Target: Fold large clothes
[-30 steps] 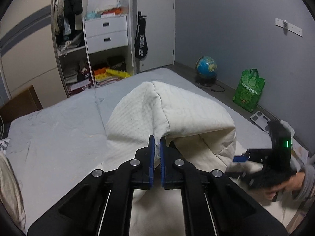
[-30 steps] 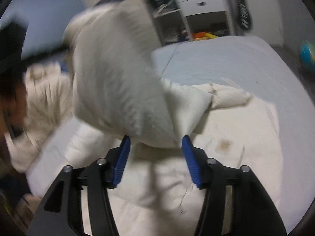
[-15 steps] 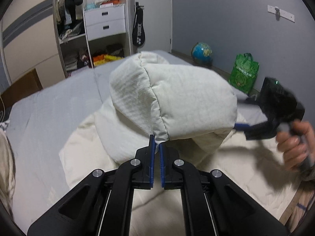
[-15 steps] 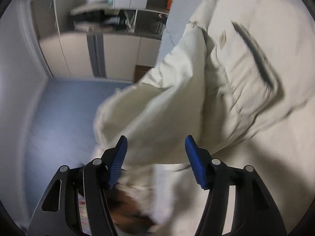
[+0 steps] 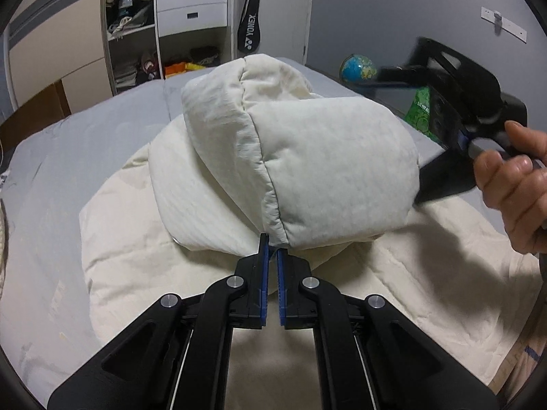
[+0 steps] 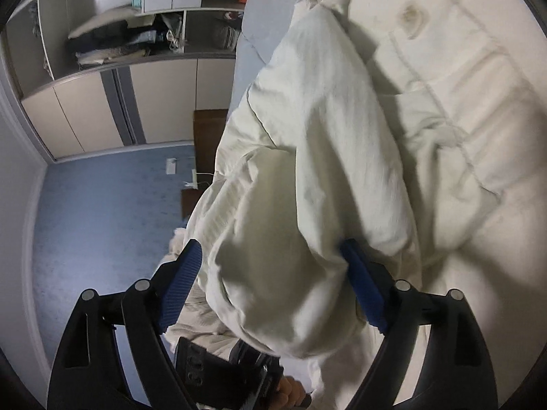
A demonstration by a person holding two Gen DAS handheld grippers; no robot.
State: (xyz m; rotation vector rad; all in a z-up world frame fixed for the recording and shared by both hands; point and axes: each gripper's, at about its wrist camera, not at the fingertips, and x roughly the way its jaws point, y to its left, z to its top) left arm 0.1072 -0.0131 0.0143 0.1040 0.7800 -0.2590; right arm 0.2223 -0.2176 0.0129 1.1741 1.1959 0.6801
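Fold barely begun: left tool (image 5: 272,244) pinching the cream garment's (image 5: 307,157) hem, right tool (image 6: 273,287) closing around bunched fabric.

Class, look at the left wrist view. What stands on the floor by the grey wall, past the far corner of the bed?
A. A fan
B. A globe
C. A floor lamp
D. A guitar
B. A blue and green globe sits on the floor against the grey wall, just past the bed, beside a green bag.
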